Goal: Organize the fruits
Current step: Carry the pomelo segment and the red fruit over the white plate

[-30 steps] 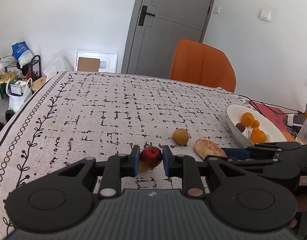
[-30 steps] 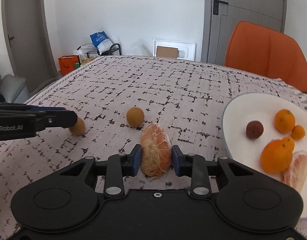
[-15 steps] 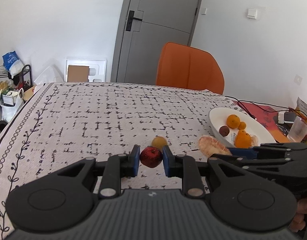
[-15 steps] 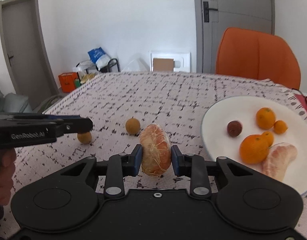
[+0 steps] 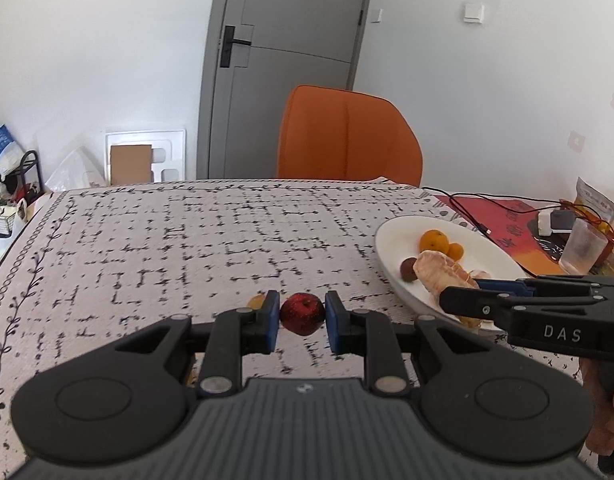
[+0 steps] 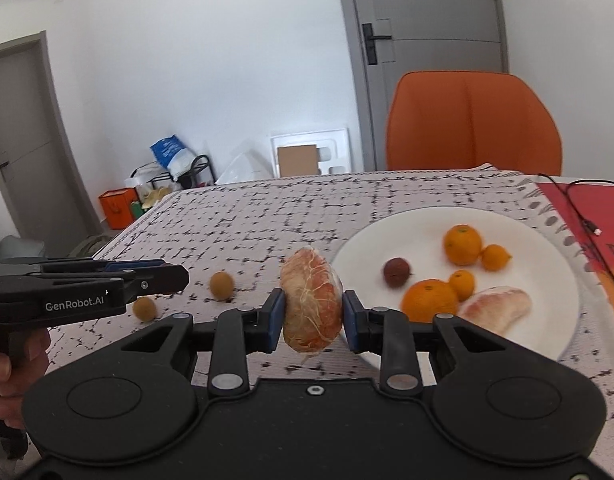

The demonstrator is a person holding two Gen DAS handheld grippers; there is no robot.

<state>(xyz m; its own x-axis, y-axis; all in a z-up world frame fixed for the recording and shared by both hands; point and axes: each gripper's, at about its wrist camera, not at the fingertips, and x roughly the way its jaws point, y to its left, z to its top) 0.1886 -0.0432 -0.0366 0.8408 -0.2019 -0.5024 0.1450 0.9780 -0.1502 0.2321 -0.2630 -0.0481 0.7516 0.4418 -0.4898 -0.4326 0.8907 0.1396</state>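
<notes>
My left gripper (image 5: 301, 316) is shut on a small red apple (image 5: 301, 313) and holds it above the tablecloth, left of the white plate (image 5: 391, 236). My right gripper (image 6: 312, 312) is shut on a peeled pomelo segment (image 6: 311, 300) and holds it in the air at the plate's (image 6: 555, 264) left rim; it also shows in the left wrist view (image 5: 439, 276). The plate holds several oranges (image 6: 462, 245), a dark round fruit (image 6: 396, 271) and another pomelo piece (image 6: 495, 307). Two small brown fruits (image 6: 221, 285) (image 6: 144, 309) lie on the cloth.
An orange chair (image 5: 349, 136) stands behind the table's far edge. Right of the plate are a red mat with cables (image 5: 503, 216), a glass (image 5: 583, 246) and a charger (image 5: 553, 222). Bags and a rack (image 6: 175, 164) stand on the floor at the left.
Both grippers have risen off the table with their fruit and moved right toward the plate. The pomelo segment is now at the plate's rim.
</notes>
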